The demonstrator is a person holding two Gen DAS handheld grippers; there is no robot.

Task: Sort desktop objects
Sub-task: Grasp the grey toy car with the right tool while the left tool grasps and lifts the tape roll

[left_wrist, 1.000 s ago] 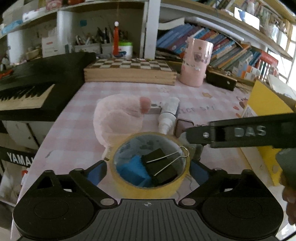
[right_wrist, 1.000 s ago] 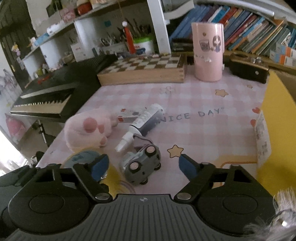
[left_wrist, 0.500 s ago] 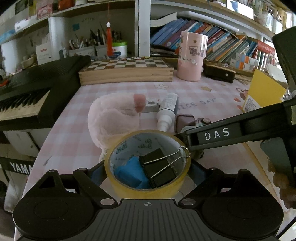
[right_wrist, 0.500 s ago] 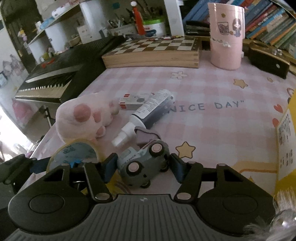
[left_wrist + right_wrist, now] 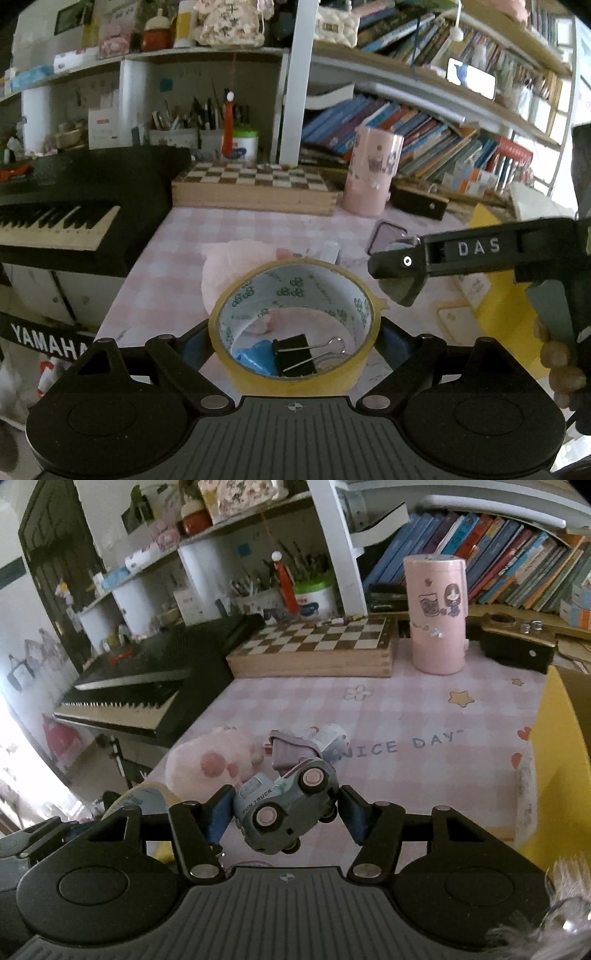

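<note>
You are holding two things at this moment, so the step in hand is the carrying of picked objects, not the picking. The toy truck point(image 5: 286, 808) is sitting in the lower middle of the right wrist view, and the right hand-held gripper point(image 5: 284, 814) is clamped on it, one blue pad on its front end and one on its rear end. Its long axis is running across the frame, from lower left to upper right, and it is tilted: the cab is pointing to the lower left, and the wheels are facing the camera. It seems to be clear of the tabletop point(image 5: 406, 716).

The tape roll point(image 5: 295, 325) is in the lower middle of the left wrist view. The left hand-held gripper point(image 5: 295, 343) is clamped on its outer wall, a pad on each side. The roll's hole is opening toward the camera and upward, so its axis is pointing up and a little toward you. A black binder clip point(image 5: 297, 354) and something blue point(image 5: 255, 356) are showing through the hole; I cannot tell if they are lying on the tabletop below.

The yellow box point(image 5: 561, 760) is standing at the right edge. If it is the place for sorting, the next move is asking you to carry both objects over its wall before you are letting the pads apart. The truck may be rolling when released.
</note>
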